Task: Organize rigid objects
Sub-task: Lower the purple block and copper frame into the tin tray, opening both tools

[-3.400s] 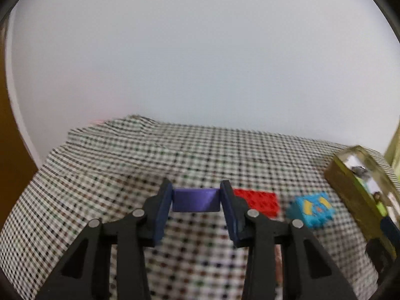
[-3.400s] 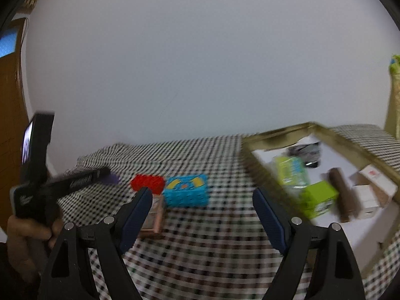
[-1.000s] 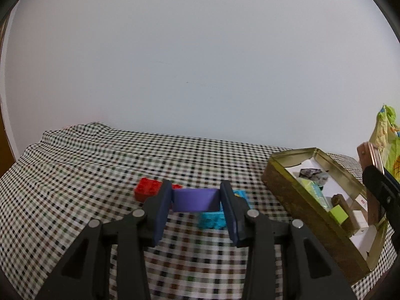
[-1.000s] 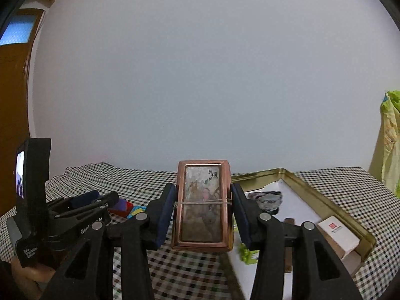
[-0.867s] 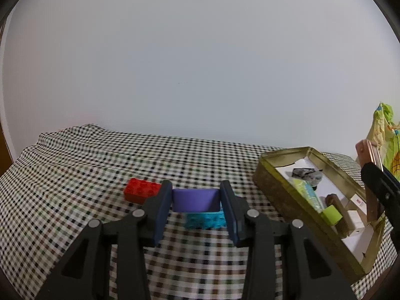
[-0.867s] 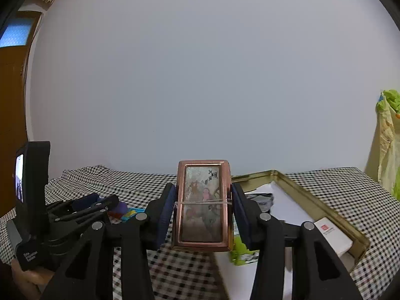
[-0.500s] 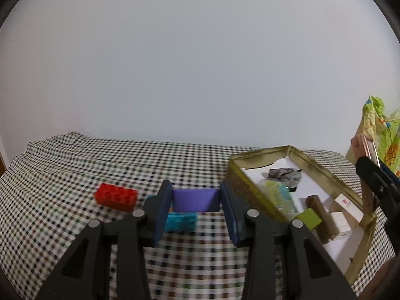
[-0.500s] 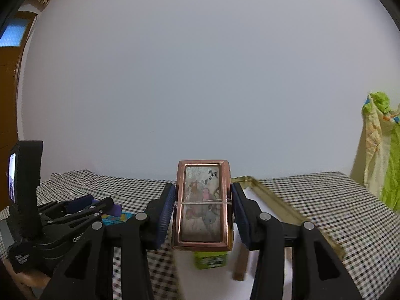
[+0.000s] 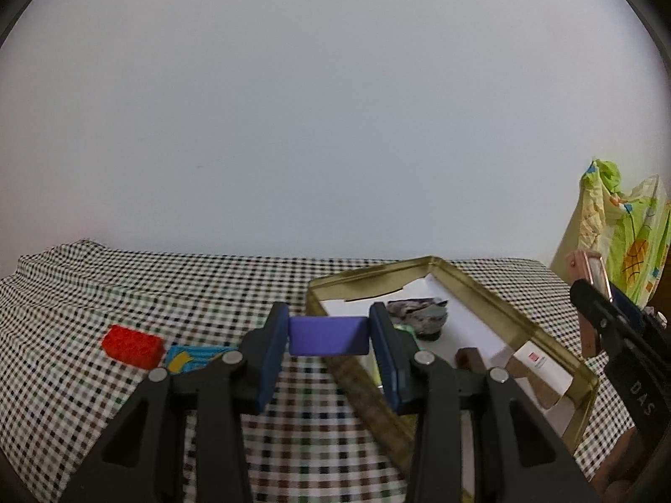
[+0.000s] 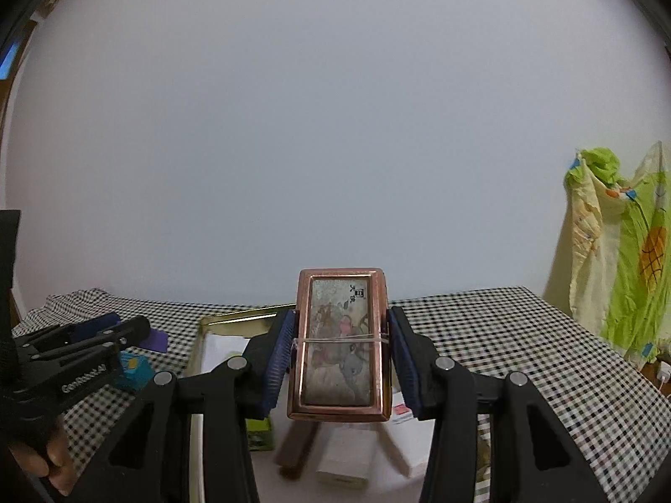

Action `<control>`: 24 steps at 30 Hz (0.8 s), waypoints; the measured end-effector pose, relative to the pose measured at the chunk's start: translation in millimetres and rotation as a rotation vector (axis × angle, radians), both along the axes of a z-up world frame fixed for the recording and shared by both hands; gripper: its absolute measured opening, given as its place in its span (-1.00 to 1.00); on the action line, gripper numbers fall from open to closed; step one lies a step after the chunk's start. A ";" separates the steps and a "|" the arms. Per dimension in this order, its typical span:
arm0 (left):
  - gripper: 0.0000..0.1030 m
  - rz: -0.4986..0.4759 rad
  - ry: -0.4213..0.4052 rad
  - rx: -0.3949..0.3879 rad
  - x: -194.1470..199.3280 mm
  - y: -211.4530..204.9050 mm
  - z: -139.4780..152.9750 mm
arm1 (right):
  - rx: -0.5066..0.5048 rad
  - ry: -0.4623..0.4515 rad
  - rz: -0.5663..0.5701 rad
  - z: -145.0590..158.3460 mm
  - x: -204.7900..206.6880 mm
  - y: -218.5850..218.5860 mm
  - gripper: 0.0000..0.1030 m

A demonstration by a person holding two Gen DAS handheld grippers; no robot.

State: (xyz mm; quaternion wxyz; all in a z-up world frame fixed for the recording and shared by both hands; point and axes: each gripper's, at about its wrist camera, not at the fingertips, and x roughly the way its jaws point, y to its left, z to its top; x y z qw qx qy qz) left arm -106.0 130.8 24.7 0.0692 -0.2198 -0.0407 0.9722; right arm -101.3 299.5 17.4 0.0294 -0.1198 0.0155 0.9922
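The left tongs (image 9: 328, 337) clamp a purple block (image 9: 328, 335) above the near-left rim of the gold tin (image 9: 495, 306); the right tongs (image 10: 339, 350) pinch a copper-framed case (image 10: 339, 339) upright over the tin's contents; a red brick (image 9: 133, 346) lies left on the checked counter (image 9: 84, 293).

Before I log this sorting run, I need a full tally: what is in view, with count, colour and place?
Purple block: one, purple, clamped in the left claw.
Copper-framed case: one, copper with a picture face, upright in the right claw, above the tin.
Red brick: one, red, on the cloth, left.
Blue toy block: one, blue with yellow marks, beside the red brick.
Tin tray: one, gold, on the cloth, right, holding several small items.
Checked tablecloth: one, black and white, covering the table.
Patterned fabric: one, green and yellow, far right.
Left claw: shut.
Right claw: shut.
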 end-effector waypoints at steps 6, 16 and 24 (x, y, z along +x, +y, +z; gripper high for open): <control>-0.25 -0.035 0.011 0.004 -1.2 16.9 5.6 | 0.000 -0.009 -0.013 2.2 3.3 9.4 -0.06; -0.25 -0.105 -0.012 0.002 -9.5 46.1 2.2 | 0.061 -0.038 -0.029 2.2 9.4 17.9 -0.06; -0.25 -0.135 -0.045 -0.020 -18.3 64.3 -5.5 | 0.043 -0.112 -0.018 -3.3 -0.7 32.4 -0.06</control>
